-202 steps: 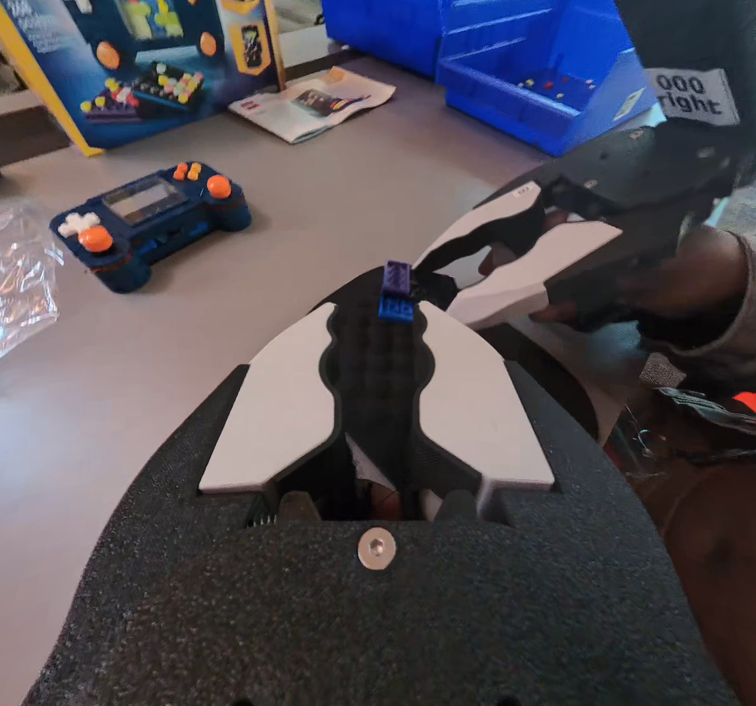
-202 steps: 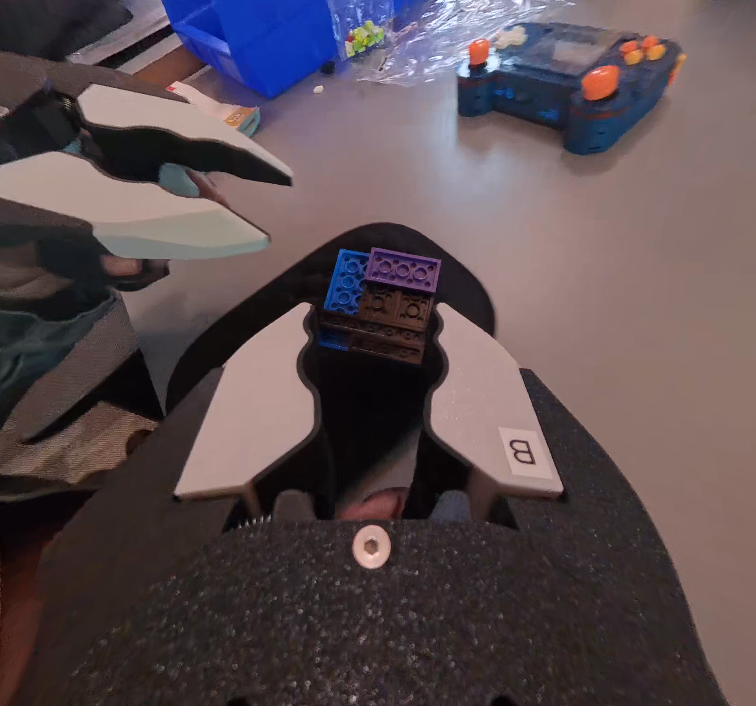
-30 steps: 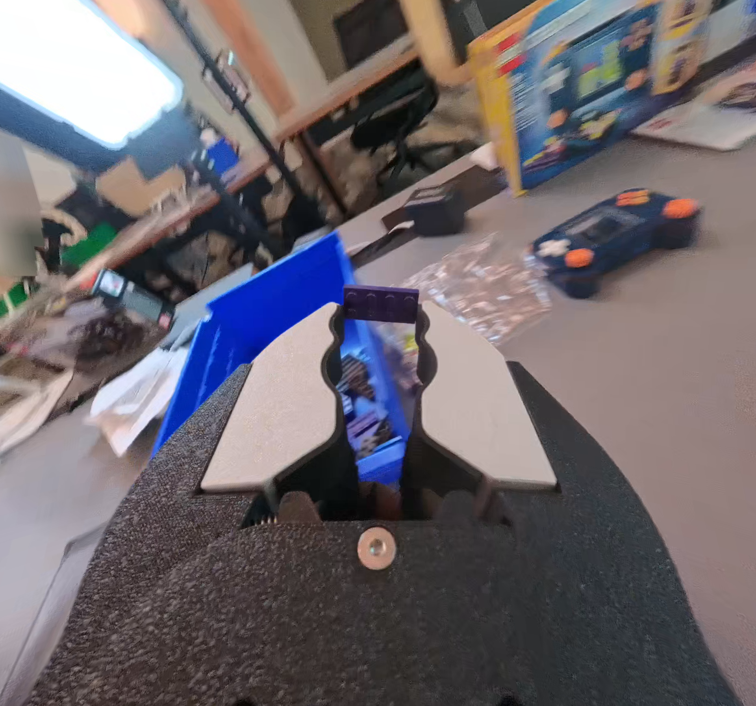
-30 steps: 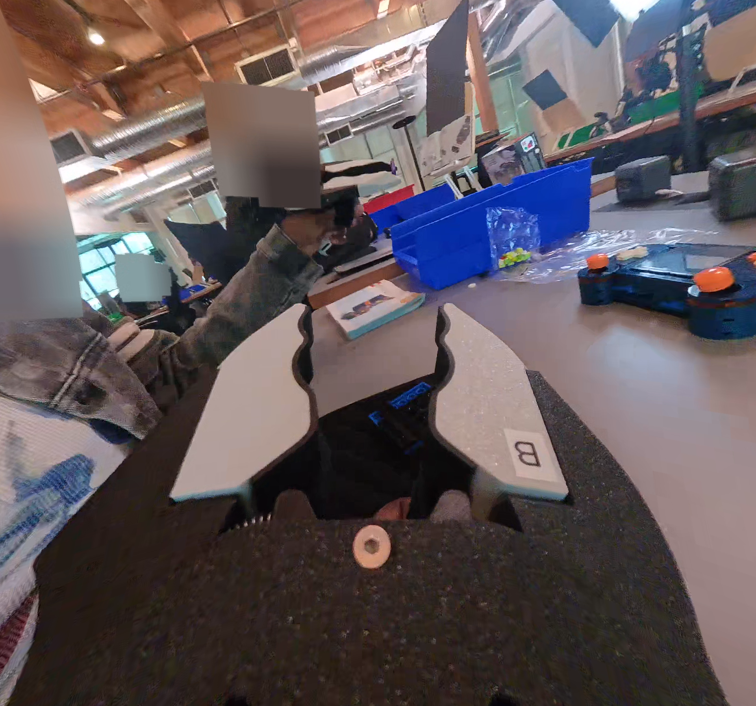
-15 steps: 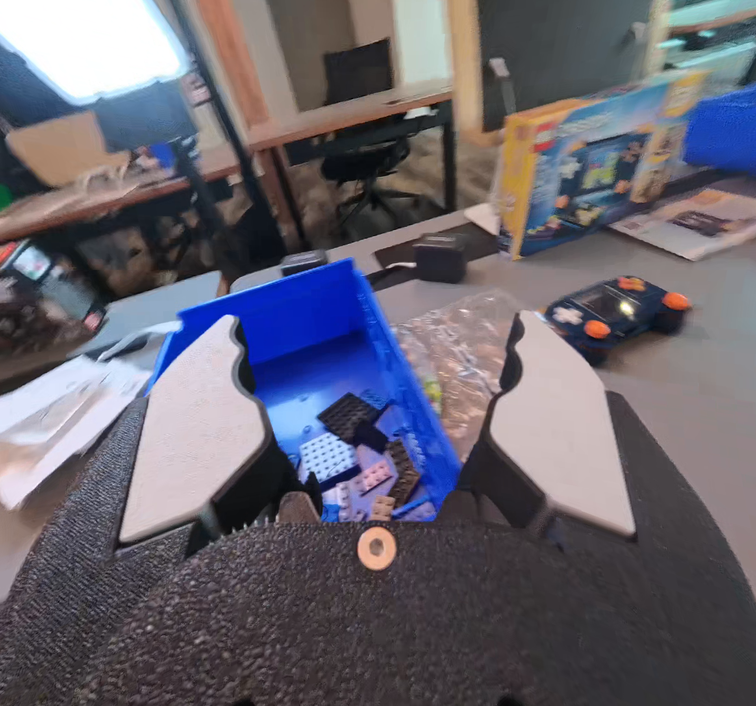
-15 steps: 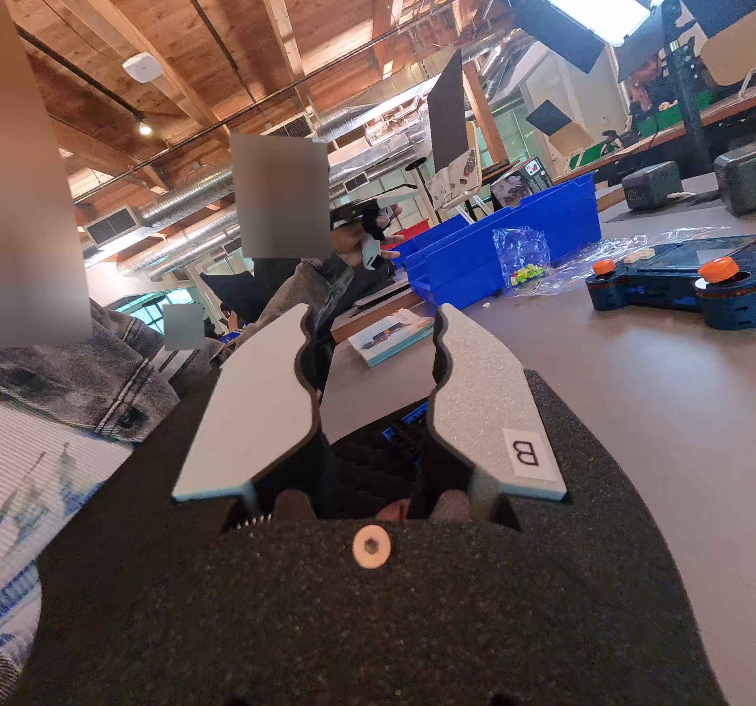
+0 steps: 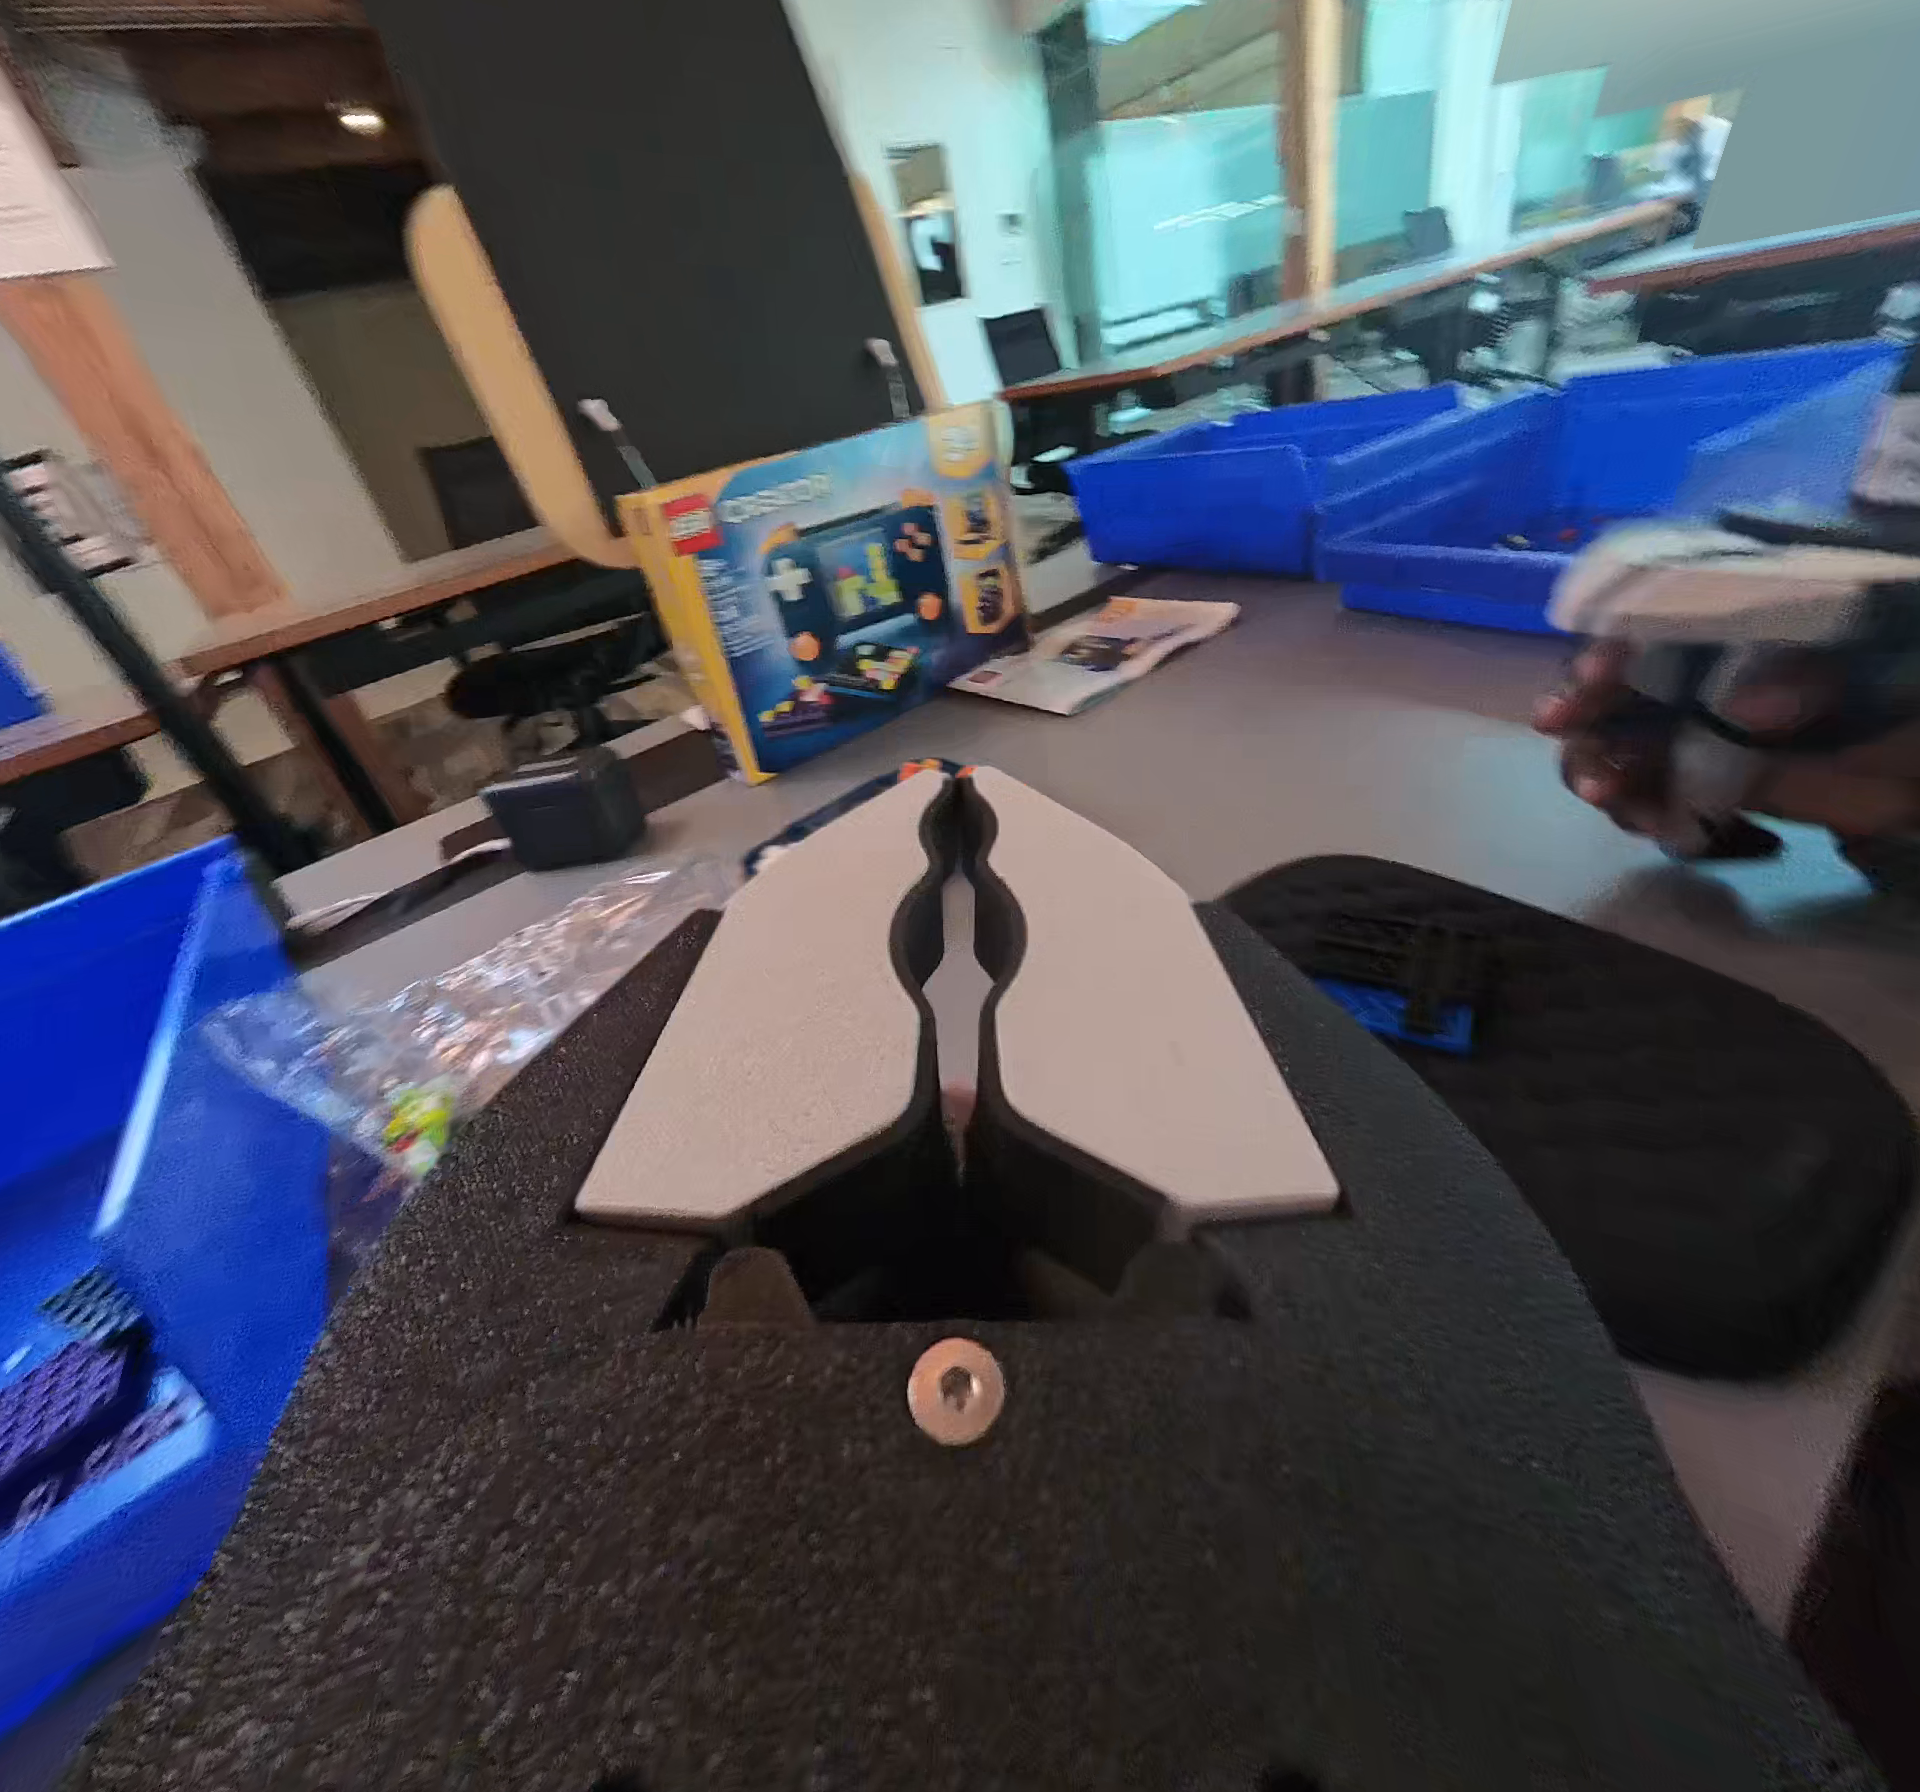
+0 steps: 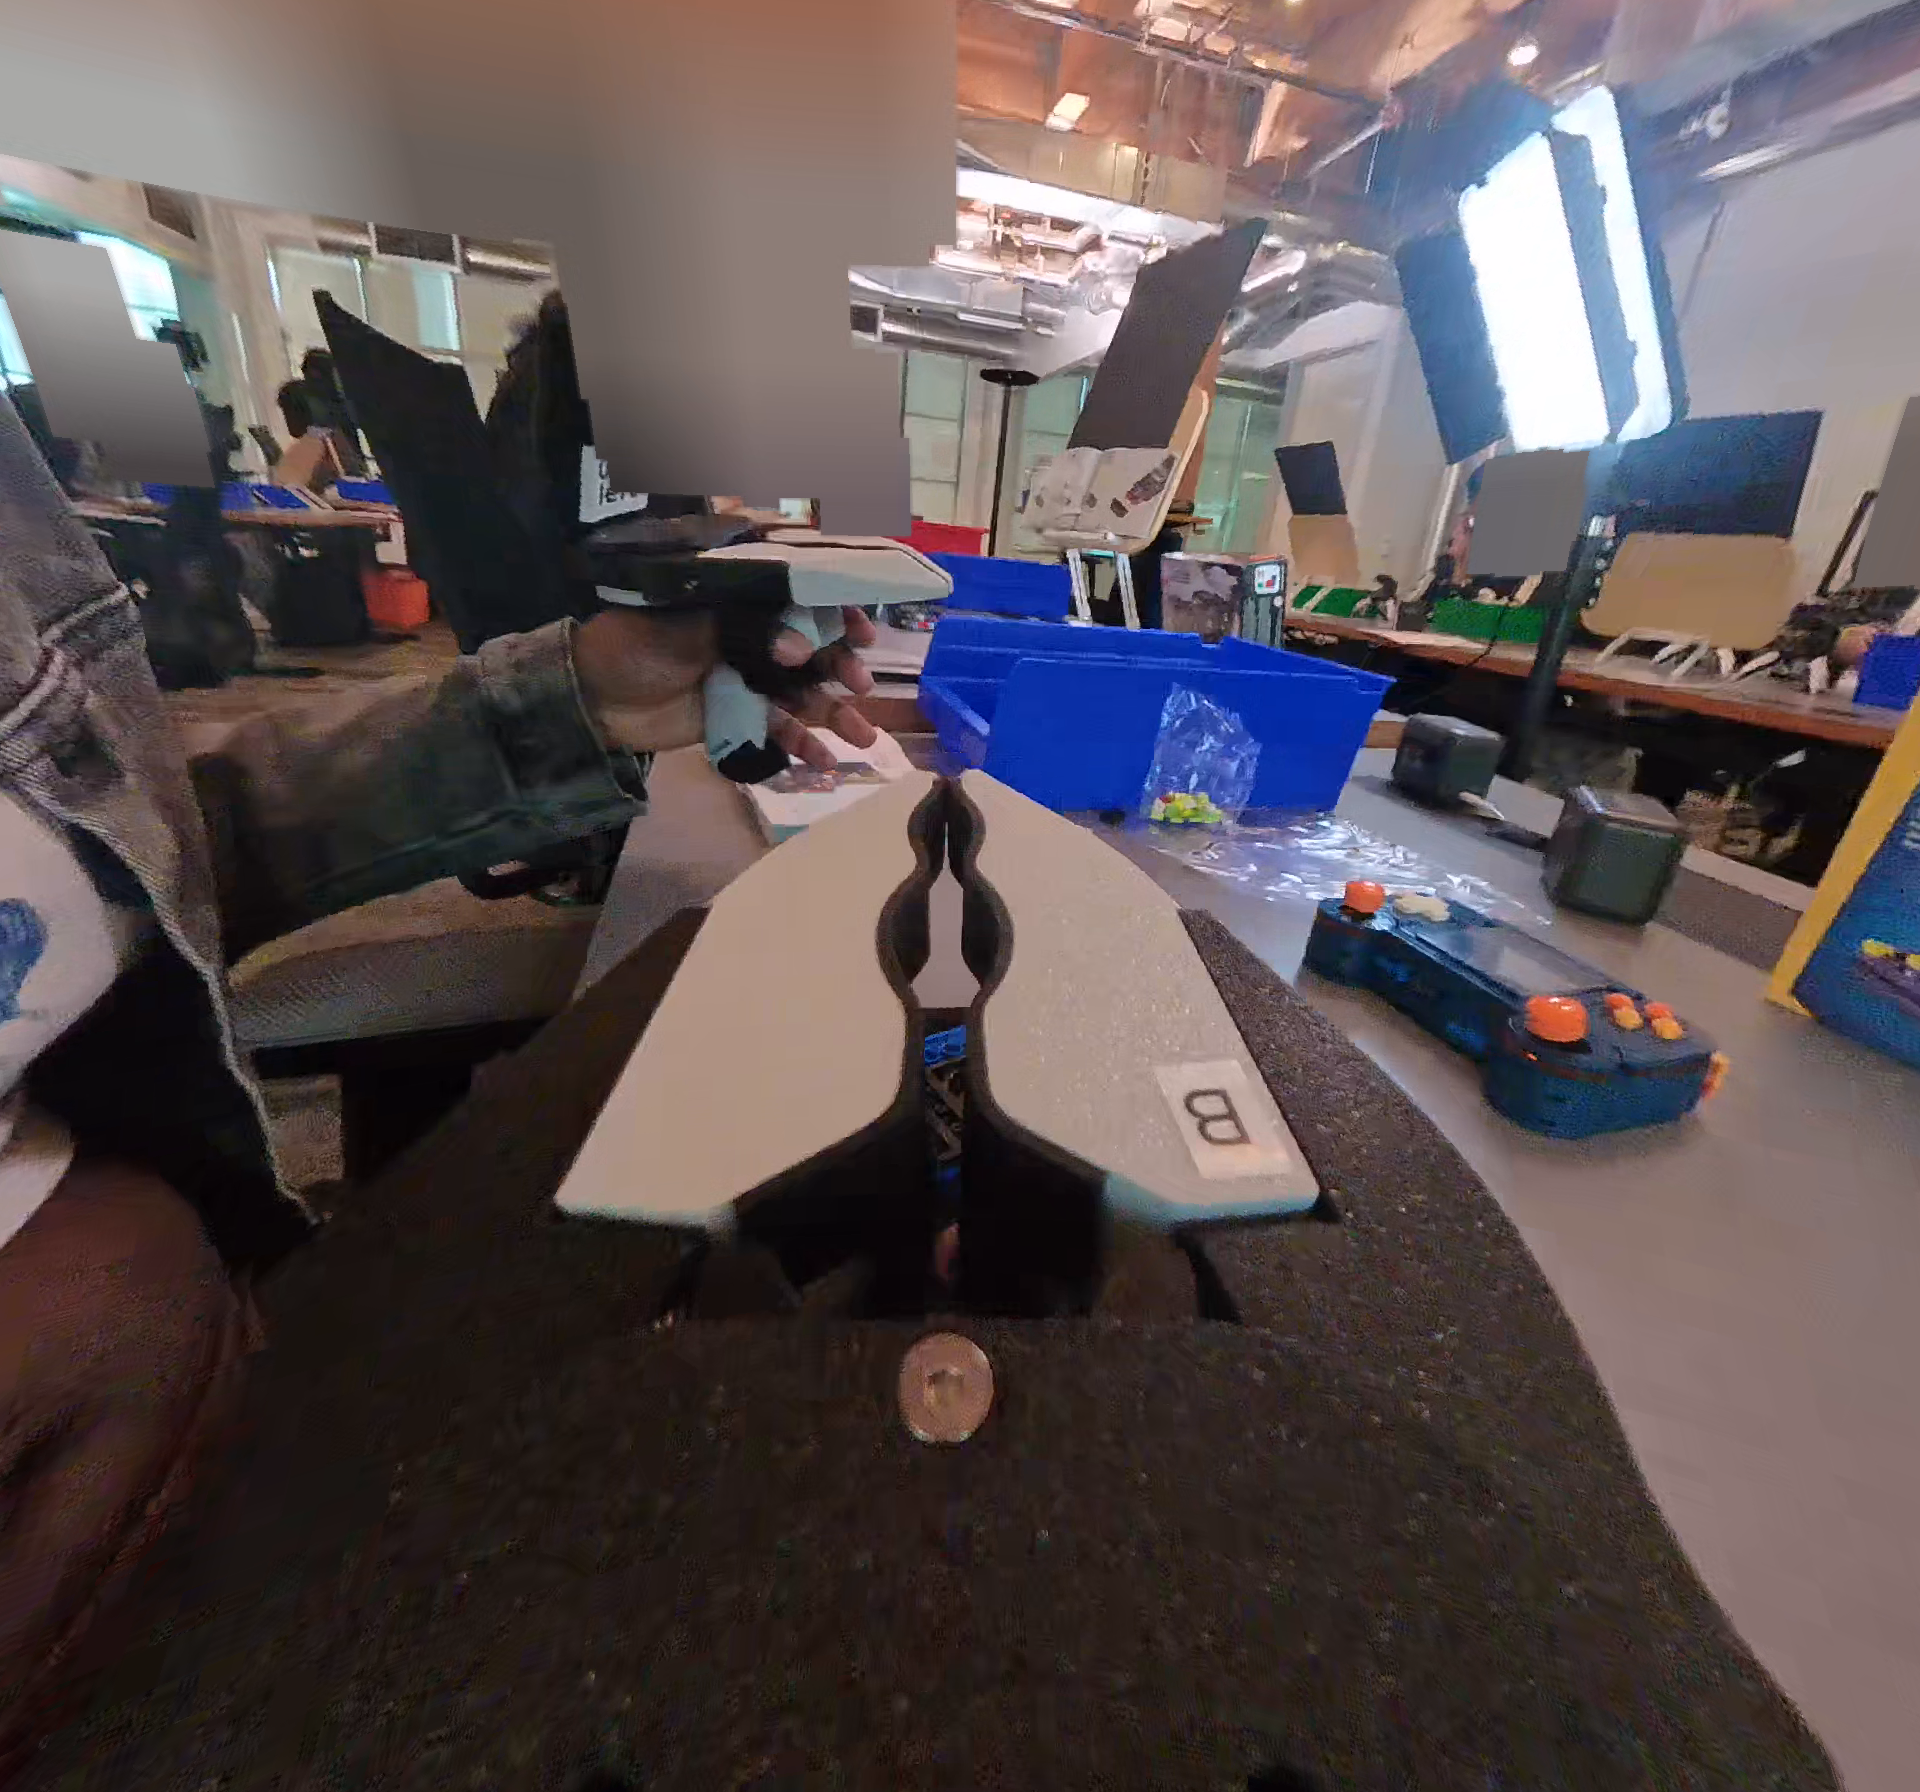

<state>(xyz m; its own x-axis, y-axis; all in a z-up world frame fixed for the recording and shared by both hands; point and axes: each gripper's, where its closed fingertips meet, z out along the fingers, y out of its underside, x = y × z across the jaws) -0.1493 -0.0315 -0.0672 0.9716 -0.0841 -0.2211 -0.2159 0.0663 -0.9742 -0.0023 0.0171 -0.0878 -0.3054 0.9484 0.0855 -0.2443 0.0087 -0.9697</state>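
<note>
My left gripper (image 7: 956,782) is shut and empty, held above the grey table (image 7: 1299,755). A blue bin (image 7: 177,1119) with purple and black bricks sits to its lower left. A black mat (image 7: 1621,1119) lies to its right and bears a black and blue brick assembly (image 7: 1392,999). My right gripper (image 8: 950,786) is shut and empty, raised over the mat; a bit of the blue brick assembly (image 8: 940,1046) shows through its gap. Each gripper shows in the other's view, hand-held: the right one (image 7: 1714,589) blurred, the left one (image 8: 831,570).
A dark blue toy game controller (image 8: 1507,1004) lies on the table. A clear plastic bag (image 7: 468,994) with small green pieces lies beside the bin. A picture box (image 7: 831,589), a booklet (image 7: 1101,651), a dark cube (image 7: 566,807) and more blue bins (image 7: 1455,506) stand farther back.
My left gripper held a purple plate, opened over the blue bin, and is now shut and empty, swung right. My right gripper has gone from open to shut.
</note>
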